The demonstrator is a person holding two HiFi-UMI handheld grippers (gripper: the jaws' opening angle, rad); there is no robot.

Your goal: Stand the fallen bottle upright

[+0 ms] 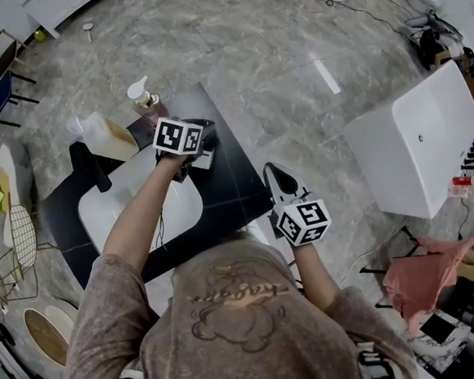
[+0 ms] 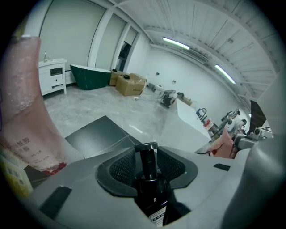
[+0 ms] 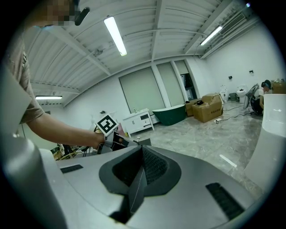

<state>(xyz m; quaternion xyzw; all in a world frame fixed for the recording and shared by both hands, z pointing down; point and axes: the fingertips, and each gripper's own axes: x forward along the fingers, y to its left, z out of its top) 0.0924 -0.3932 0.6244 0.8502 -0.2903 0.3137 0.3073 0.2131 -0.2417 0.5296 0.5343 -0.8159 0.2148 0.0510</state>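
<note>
Item 1 – dark bottle [image 2: 151, 190]: pinched between the jaws of the left gripper [image 1: 192, 142], neck and black cap pointing forward along the jaws, a white label showing low on the body. It is held over the black worktop [image 1: 230, 185], beside the white basin [image 1: 99, 211]; whether it touches the worktop cannot be told. Item 2 – right gripper [image 1: 278, 179]: jaws pressed together with nothing between them, held off the worktop's near right corner, well apart from the left gripper. Also on the worktop, beyond the basin: 1 pump bottle [image 1: 143, 95], 1 pale jug [image 1: 105, 137] with amber liquid and 1 black tap [image 1: 87, 166]. A pink bottle [image 2: 22, 112] stands close at the far left of the left gripper view.
</note>
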